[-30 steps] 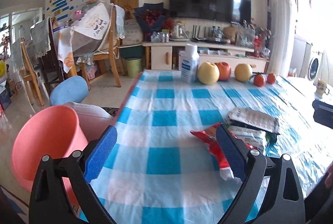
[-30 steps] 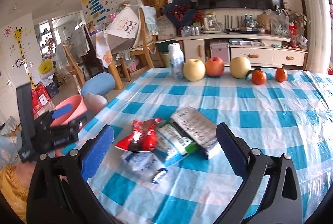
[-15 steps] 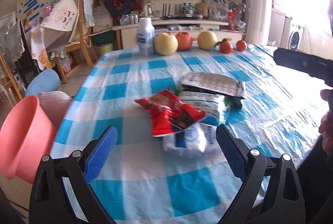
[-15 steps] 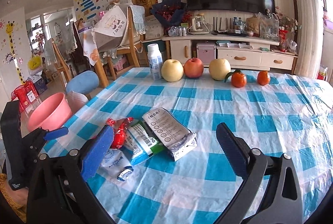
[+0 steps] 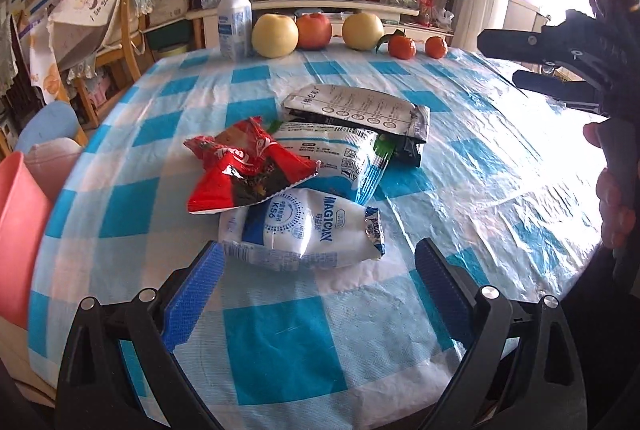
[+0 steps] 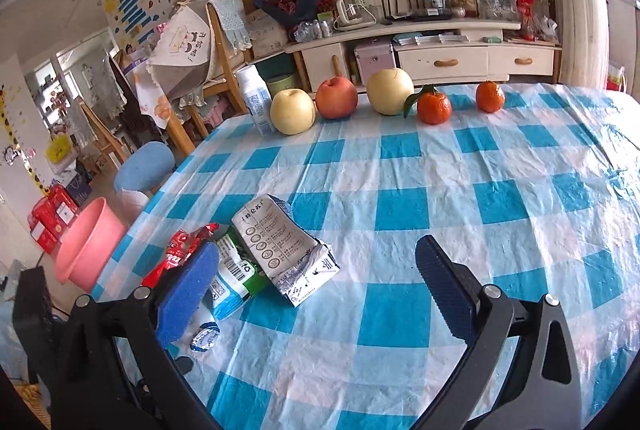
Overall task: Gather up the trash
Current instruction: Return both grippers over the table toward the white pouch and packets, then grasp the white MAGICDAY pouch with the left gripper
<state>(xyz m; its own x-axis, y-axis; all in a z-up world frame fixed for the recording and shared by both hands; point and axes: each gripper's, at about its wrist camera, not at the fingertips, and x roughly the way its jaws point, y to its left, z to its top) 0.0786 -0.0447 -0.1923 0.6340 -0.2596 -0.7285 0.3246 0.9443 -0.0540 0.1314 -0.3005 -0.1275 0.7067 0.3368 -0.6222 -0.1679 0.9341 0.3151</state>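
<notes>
"MAGICDAY K56" print on white wrapper (image 5: 304, 230)

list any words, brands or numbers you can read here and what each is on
"MAGICOW" on the white and blue pouch nearest the left hand-held gripper.
"K56" on the same pouch.
Red snack wrapper: white lettering, too crumpled to read.
White and green pack: fine print and a barcode, too small.
Grey foil bag: a row of round icons and small print, unreadable.
White bottle: blue label, blurred.
Wall posters: unreadable.
</notes>
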